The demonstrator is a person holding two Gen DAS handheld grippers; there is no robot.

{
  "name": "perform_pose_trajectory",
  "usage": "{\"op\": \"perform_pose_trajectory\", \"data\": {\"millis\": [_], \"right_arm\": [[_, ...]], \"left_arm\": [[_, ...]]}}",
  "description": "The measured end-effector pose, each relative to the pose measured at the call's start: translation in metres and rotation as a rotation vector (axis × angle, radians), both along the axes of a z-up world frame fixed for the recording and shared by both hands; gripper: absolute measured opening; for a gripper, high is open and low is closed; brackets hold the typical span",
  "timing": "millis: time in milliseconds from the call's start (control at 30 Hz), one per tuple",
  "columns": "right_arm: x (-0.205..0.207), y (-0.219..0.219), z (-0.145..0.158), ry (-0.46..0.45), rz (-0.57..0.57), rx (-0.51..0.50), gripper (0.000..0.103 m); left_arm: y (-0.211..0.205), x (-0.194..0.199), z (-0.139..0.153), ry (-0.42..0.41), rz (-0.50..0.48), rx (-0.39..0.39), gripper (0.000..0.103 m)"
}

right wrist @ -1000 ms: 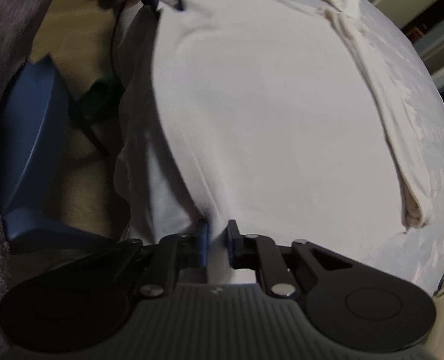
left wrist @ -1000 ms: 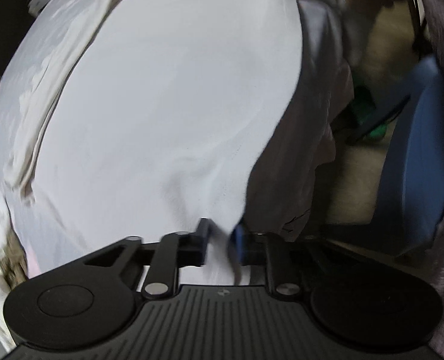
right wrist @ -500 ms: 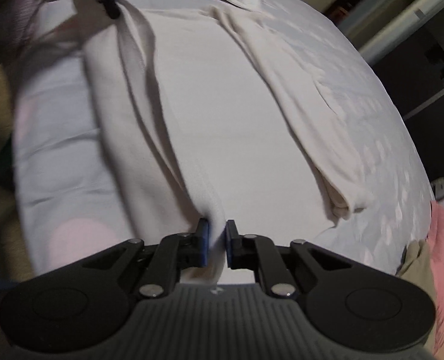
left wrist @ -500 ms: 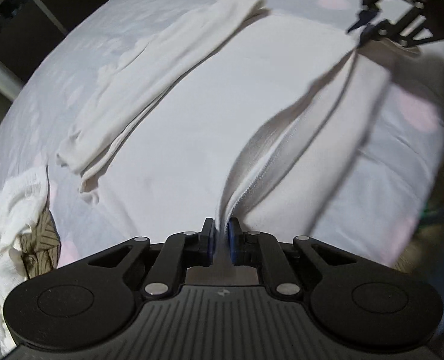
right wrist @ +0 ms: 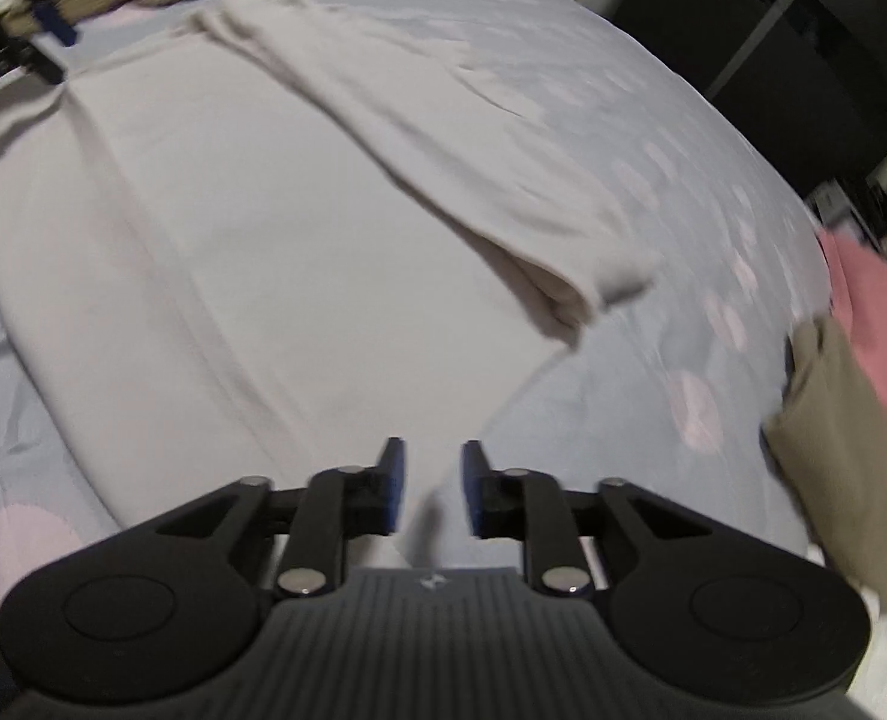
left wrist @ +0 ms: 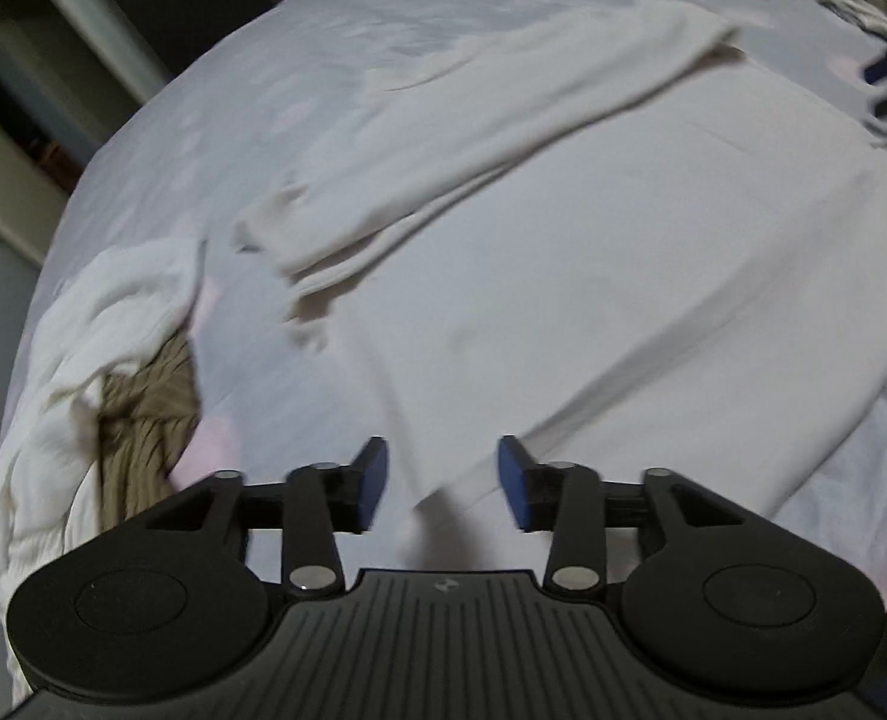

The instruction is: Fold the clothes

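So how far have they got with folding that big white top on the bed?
Early days. The white top lies spread flat on the bed, one sleeve laid across its body. The left gripper and right gripper have just been opening; nothing is pinched between their jaws. The folds themselves remain, and the heap of other clothes looks untouched.

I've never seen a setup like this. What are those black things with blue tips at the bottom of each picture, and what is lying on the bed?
Each picture comes from a camera on a hand-held gripper, looking along its two fingers. One shows the left gripper, the other the right gripper. Both have just been opening and hold nothing now. Under them a white long-sleeved top lies spread on a pale spotted bedsheet, one sleeve folded across. Other clothes sit at the edges: a white and brown pile, plus pink and tan garments.
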State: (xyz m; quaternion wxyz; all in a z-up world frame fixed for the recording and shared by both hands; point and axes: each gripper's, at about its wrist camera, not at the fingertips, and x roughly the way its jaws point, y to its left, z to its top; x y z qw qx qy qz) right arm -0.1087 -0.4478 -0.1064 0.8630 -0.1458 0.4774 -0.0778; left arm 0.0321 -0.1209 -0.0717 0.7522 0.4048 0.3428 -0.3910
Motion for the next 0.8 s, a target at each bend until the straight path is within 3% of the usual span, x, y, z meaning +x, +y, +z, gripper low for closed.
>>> {"op": "perform_pose_trajectory", "data": {"millis": [200,400,633,733,800], "right_arm": [[-0.018,-0.019,0.012,0.008,-0.080,0.128,0.049],[-0.028,-0.028,-0.003,0.050,-0.197,0.291,0.049],[-0.029,-0.029,-0.016,0.089,-0.220,0.410,0.049],[-0.029,-0.023,-0.019,0.104,-0.202,0.403,0.041],[-0.030,-0.018,-0.016,0.102,-0.178,0.385,0.013]], "left_arm": [[0.025,0.003,0.003,0.094,0.055,-0.025,0.050],[0.039,0.010,-0.006,0.169,0.107,-0.068,0.050],[0.036,0.029,-0.014,0.242,0.220,-0.102,0.048],[0.034,0.030,-0.017,0.250,0.235,-0.089,0.031],[0.034,0.028,-0.015,0.237,0.236,-0.092,0.026]]}}
